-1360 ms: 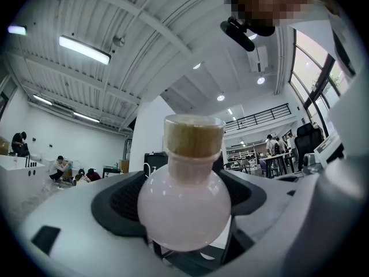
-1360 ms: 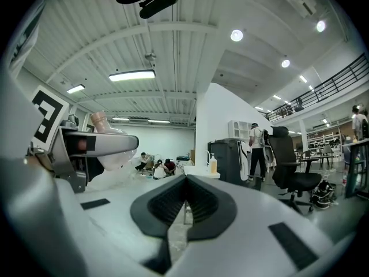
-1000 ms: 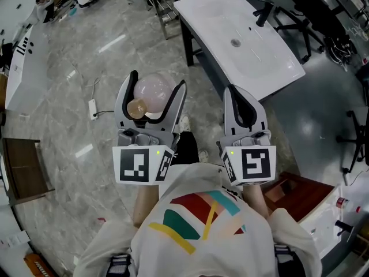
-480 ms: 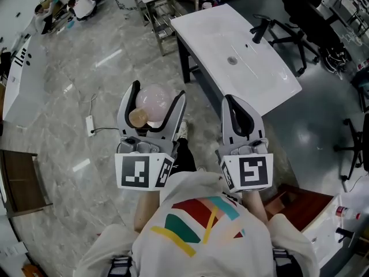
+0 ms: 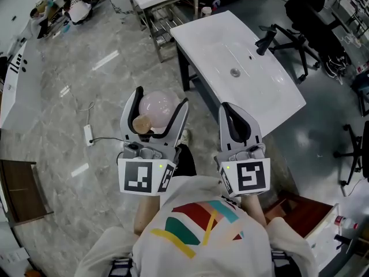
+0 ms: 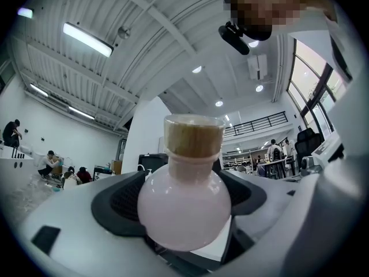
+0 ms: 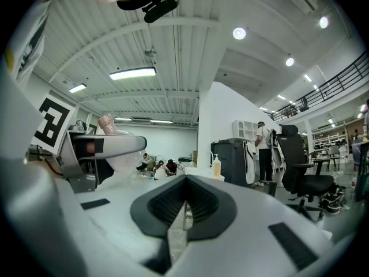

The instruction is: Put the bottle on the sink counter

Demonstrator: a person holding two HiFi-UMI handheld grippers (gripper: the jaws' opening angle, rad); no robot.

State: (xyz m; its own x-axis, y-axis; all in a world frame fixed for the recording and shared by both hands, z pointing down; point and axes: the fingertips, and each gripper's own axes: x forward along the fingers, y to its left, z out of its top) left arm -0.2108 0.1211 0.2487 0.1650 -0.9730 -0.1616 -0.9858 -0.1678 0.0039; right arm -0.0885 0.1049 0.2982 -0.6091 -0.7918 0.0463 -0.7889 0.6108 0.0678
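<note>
Two tools: left tool (image 5: 161, 98) pinches pink bottle (image 5: 158, 108), base hidden behind jaws; right tool (image 5: 228, 107) pressed together.

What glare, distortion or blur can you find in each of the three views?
Head view: bright glare streaks the glossy floor. Left gripper view: heavy fisheye, dark corners, the bottle sharp, a mosaic patch added at top. Right gripper view: same fisheye bending the ceiling; the lamp is blown out white.

1. The white sink bench (image 5: 199, 39) stands on dark legs, with a drain (image 5: 234, 72) in its basin and a black faucet (image 5: 266, 40) at its edge.
2. The grey marbled floor (image 5: 69, 97) carries a white power strip (image 5: 88, 134) with its cable.
</note>
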